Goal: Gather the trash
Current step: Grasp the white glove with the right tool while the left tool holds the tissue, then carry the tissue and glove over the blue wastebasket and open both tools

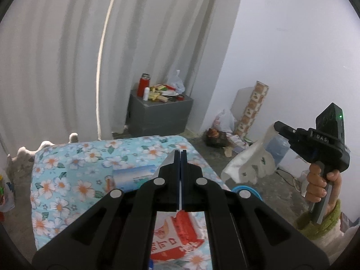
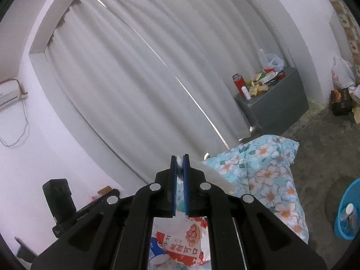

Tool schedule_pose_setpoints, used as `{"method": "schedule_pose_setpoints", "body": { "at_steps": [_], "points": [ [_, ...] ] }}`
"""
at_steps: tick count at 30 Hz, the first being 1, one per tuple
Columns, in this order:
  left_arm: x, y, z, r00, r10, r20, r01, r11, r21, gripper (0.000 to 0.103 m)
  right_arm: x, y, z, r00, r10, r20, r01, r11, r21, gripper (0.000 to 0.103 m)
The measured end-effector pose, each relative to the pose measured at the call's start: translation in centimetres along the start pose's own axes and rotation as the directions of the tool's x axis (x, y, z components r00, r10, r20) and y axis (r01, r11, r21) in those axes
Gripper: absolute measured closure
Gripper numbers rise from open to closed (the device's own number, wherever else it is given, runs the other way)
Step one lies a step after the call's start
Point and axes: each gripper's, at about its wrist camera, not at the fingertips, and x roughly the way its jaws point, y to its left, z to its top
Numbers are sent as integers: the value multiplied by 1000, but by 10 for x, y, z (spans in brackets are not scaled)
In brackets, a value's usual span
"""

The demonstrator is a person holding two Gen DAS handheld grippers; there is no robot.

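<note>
My left gripper is shut above a floral quilt. A thin pale sliver shows beside its left finger; whether it is held I cannot tell. Under it lie a red snack wrapper and a blue-and-white packet. At the right, a hand holds my right gripper, shut on a white plastic bag that hangs in the air. In the right wrist view my right gripper pinches the white bag, above the red wrapper and a blue-and-white paper cup.
A grey cabinet by the curtain carries a red flask, packets and a plastic bag. Boxes and bags are piled against the wall. A blue basin stands on the concrete floor beside the quilt.
</note>
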Motion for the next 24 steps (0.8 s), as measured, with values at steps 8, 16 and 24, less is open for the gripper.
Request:
{"method": "schedule_pose_setpoints", "body": {
  "at_steps": [8, 16, 24],
  "points": [
    [7, -48, -4, 996, -85, -34, 87, 994, 68, 103, -43, -21, -24, 998, -32, 48, 28, 997, 77, 98],
    [38, -98, -11, 985, -131, -117, 148, 977, 152, 103, -97, -65, -44, 986, -92, 137, 65, 980, 188, 98],
    [76, -155, -13, 971, -161, -177, 198, 955, 221, 103, -146, -113, -52, 965, -171, 201, 114, 957, 267, 98]
  ]
}}
